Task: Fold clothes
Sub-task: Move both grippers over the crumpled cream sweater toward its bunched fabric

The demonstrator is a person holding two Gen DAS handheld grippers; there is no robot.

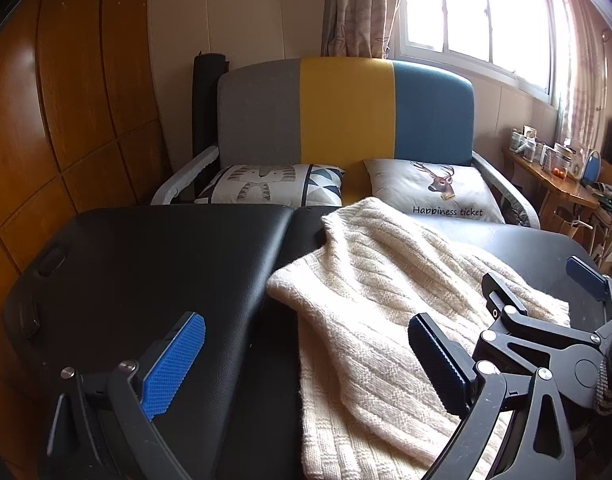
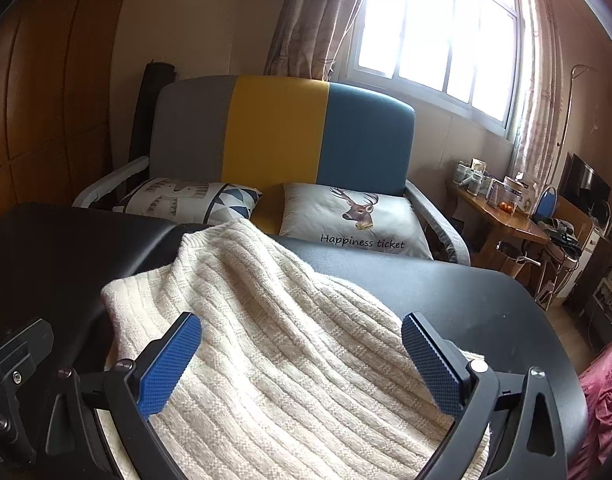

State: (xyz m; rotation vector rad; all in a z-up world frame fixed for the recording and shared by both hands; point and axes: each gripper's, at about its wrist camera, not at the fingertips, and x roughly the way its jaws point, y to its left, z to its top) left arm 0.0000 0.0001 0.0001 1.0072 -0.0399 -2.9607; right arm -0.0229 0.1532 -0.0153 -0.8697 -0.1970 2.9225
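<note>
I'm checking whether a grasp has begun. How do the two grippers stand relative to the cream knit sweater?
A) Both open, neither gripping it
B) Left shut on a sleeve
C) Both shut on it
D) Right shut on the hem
A: the left gripper and the right gripper both show their blue pads spread wide, with the cream knit sweater lying loose on the black padded table.

The only readable words are "Happiness ticket", printed in dark script on a pale cushion [image 1: 434, 190], just below its picture of a deer's head.
</note>
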